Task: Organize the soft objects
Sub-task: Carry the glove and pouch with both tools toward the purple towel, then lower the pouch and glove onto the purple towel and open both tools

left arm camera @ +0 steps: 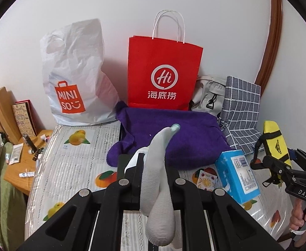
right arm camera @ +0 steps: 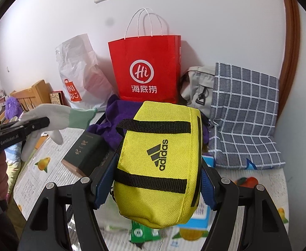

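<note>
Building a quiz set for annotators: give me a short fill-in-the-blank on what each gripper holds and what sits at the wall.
1. The left gripper is shut on a pale grey ____.
2. The right gripper grips a ____ pouch with black straps.
3. The paper bag standing against the wall is ____.
4. The towel lying in front of that bag is ____.

Missing words: glove; yellow; red; purple

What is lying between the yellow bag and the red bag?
In the right wrist view, a purple cloth lies between the yellow bag, clamped in the right gripper, and the red bag.
</note>
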Demonstrator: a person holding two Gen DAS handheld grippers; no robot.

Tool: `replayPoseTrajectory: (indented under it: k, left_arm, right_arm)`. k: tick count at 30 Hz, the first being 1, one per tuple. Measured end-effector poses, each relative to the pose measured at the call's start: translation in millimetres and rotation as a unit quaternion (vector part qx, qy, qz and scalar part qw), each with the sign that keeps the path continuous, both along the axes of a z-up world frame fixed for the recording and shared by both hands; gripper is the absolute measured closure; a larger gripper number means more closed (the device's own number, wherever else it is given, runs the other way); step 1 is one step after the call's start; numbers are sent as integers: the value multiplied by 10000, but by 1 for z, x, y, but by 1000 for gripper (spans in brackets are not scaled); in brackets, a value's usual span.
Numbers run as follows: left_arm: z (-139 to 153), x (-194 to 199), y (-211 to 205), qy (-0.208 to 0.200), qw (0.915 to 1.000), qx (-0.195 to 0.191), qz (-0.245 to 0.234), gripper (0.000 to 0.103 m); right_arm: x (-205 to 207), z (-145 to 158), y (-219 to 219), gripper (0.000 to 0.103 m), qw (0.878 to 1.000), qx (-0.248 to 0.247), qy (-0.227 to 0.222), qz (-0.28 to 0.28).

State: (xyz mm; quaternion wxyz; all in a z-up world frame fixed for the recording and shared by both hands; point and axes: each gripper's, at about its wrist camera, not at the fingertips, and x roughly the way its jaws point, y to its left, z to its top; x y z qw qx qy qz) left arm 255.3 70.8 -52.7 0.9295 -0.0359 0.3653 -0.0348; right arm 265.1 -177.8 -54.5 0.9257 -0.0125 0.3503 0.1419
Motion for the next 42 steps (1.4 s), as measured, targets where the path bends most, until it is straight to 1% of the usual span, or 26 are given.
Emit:
replayPoseTrajectory:
  k: [4, 8, 15, 18, 22, 25, 27, 29, 32, 34, 36, 39, 40, 42]
  left_arm:
    - [-9, 19, 3, 112, 9999, 11, 84, 91]
    - [-15, 40, 6, 158, 9997, 17, 180, 91]
    - [-21, 88, 8, 232, 9991, 11, 351, 91]
    - [-24, 107, 7, 280, 9986, 77, 447, 91]
    - [-33, 133, 6, 407, 9974, 87, 585, 91]
    - [-40, 151, 5, 454, 9971, 61, 614, 91]
    - [-45, 161, 3, 442, 9969, 89, 638, 91]
    - [-49, 169, 2, 440, 9970, 76, 637, 91]
    - [-56, 180, -1, 424, 9969, 70, 663, 91]
    - [-64, 187, -4, 465, 9965, 148, 672, 91]
    - [-72, 194, -8, 587, 9956, 274, 675, 91]
    - [-78, 196, -13, 616, 9952, 479, 584, 91]
    - [-80, 197, -14, 658, 9950, 505, 548, 91]
    - [-86, 199, -17, 788, 9950, 437, 428, 91]
  right_arm:
    - [24, -7, 5, 32, 9999, -8, 76, 89]
    - [53, -16, 9, 32, 9996, -148, 156, 168]
    - [103, -28, 12, 32, 9989, -212, 287, 303]
    - [126, -33, 13, 32, 9985, -241, 327, 365]
    - [154, -43, 9, 32, 9983, -196, 413, 370]
    - [172, -54, 3, 32, 9980, -74, 512, 357]
    - [183, -65, 2, 32, 9966, -73, 703, 414]
    - [190, -73, 0, 32, 9961, -108, 767, 419]
    - [200, -89, -5, 32, 9942, -72, 1009, 375]
    - [204, -99, -6, 32, 9925, -90, 1165, 368]
    - [208, -108, -6, 32, 9917, -140, 1231, 347]
    - [213, -119, -5, 32, 9899, -200, 1359, 342]
    - [216, -122, -5, 32, 9897, -196, 1381, 335]
    - [220, -130, -4, 32, 9881, -187, 1490, 342]
